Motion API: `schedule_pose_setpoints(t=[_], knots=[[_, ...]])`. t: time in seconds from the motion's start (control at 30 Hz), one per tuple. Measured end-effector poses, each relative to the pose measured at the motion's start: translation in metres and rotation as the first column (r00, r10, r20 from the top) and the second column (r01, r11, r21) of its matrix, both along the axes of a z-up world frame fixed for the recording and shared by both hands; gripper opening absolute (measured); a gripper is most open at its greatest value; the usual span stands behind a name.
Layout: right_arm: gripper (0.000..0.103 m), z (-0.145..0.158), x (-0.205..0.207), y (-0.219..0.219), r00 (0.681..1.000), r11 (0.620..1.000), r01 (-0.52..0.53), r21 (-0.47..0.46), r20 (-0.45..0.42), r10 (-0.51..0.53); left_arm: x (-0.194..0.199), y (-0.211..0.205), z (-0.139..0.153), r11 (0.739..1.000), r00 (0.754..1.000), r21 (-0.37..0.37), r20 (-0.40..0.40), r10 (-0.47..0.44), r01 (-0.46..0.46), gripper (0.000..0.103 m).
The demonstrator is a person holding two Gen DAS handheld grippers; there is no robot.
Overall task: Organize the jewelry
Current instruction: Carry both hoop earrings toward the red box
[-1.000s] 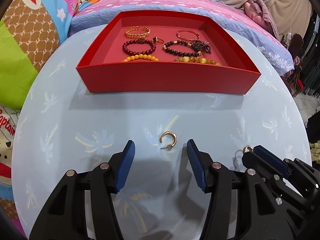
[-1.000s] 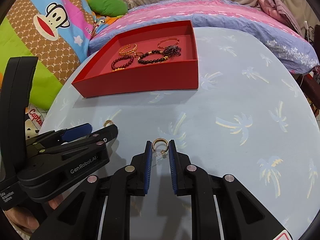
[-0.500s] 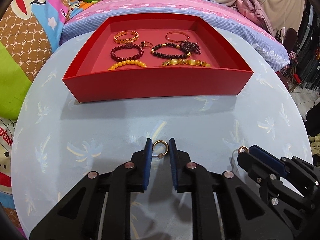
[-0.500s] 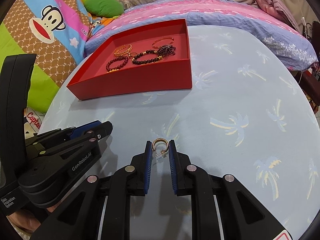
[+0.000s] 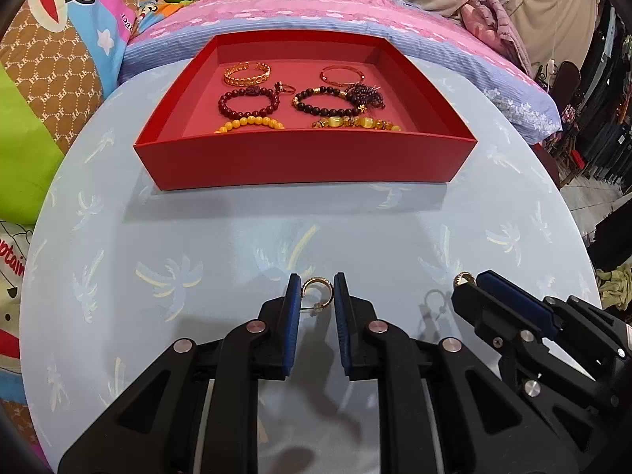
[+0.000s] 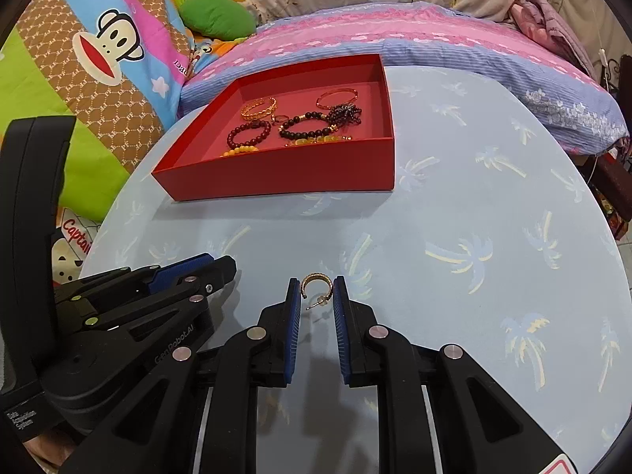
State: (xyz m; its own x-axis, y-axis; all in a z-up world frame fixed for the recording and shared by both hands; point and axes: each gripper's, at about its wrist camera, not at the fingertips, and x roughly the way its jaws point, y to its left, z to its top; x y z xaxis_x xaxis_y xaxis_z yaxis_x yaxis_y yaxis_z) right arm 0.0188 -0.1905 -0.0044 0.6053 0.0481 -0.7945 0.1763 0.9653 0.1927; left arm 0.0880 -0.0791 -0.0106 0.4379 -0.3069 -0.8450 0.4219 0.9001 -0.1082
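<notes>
In the left wrist view my left gripper (image 5: 318,296) is shut on a gold hoop earring (image 5: 318,286), its blue pads pressing both sides of the hoop. My right gripper (image 6: 316,296) is shut on a second gold hoop earring (image 6: 315,285), low over the table. Each gripper also shows in the other's view: the right gripper (image 5: 470,282) at the lower right with its earring (image 5: 462,277), the left gripper (image 6: 225,264) at the lower left. A red tray (image 5: 304,162) (image 6: 284,173) stands beyond both, holding several bracelets (image 5: 249,98) and a ring.
The round table (image 5: 197,237) has a pale blue cloth with palm prints. Behind the tray lies a pink and blue striped cushion (image 5: 316,4), with bright patterned bedding (image 6: 98,59) at the left. The table's edge drops off at the right.
My left gripper stood open around the earring on the table a second ago; its jaws have since shut on it. The right gripper has kept its hold on its earring.
</notes>
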Motion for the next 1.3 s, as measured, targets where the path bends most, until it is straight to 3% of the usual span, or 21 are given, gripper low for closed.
schedule_pose_setpoints(t=[0.5,1.3], knots=[[0.016,0.013,-0.005,0.027,0.999,0.999,-0.042,-0.019,0.030,0.043,-0.005,0.032,0.016,0.998,0.998,-0.011,0.016,0.058,-0.058,0.016],[0.016,0.016,0.001,0.017,0.998,0.999,-0.033,0.005,0.047,0.033,-0.001,0.022,0.021,0.999,0.999,0.000,0.021,0.050,-0.050,0.016]])
